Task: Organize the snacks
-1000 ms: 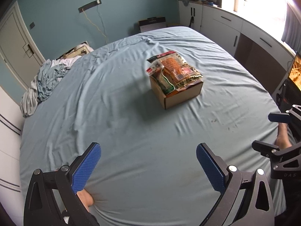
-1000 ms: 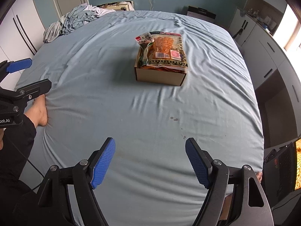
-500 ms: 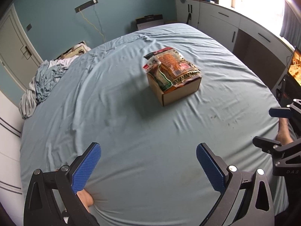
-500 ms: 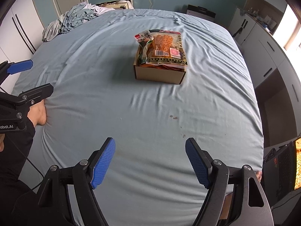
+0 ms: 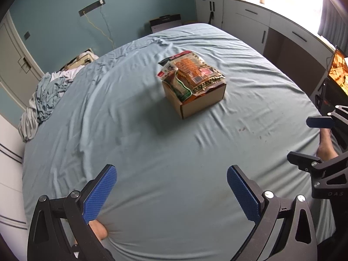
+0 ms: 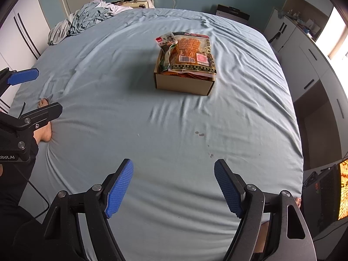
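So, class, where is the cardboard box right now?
The cardboard box sits mid-bed on the blue sheet, snack bags piled on top, far from both tongs.

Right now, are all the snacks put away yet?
Looks nearly done: the snack bags sit piled in the box on the bed, with no loose snacks in view. Nothing is in hand; the left gripper and right gripper are open and empty. Little seems left.

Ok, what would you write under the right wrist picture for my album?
Snack bags piled in a box on a blue bed, open right gripper waiting nearby.
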Demonstrator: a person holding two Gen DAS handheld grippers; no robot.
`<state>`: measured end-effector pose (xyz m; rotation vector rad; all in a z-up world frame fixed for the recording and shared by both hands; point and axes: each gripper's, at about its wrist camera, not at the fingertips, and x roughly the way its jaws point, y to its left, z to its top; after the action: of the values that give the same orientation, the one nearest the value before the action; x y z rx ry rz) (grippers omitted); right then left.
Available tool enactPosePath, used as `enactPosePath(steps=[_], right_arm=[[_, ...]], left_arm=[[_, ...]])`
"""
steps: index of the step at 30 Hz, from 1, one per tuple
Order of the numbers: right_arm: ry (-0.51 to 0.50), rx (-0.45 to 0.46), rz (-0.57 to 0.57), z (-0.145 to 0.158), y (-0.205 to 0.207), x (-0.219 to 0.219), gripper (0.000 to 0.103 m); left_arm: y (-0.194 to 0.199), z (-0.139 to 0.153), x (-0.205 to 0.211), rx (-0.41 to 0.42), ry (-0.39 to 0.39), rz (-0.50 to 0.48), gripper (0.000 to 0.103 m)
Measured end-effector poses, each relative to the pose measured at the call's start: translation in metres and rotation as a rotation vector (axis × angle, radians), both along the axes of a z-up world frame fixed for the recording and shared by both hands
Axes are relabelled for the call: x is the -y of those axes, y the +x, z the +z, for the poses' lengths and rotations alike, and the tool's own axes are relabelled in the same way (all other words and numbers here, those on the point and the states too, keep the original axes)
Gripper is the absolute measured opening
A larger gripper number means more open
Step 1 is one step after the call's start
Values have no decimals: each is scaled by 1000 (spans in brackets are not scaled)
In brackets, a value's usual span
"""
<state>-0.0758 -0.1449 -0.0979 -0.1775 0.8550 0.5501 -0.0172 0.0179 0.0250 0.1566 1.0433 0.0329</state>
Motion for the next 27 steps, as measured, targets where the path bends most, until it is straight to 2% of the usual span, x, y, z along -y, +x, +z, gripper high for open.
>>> enactPosePath(steps=[10,16,19,22,24,27], right_arm=[[-7,-8,-4,-1,1,-2,76],[-17,-8,-6,-2,0,-4,76],[-20,-10,-6,-2,1,-6,76],[-26,-13,-7,-3,2,-6,76],[-30,-14,-7,-4,1,-7,76],[-36,-15,-5,-4,2,-9,76]], left_arm=[[2,-5,-3,-45,-48,13,103],[2,-8,-1,-95,-137,-13,103],[6,-14,-4,-208,-259,-6,103],[8,-28,-13,-341,-431,50,103],[7,-36,-17,-382,-466,95,103],[6,-42,-18,-393,-433,124,101]])
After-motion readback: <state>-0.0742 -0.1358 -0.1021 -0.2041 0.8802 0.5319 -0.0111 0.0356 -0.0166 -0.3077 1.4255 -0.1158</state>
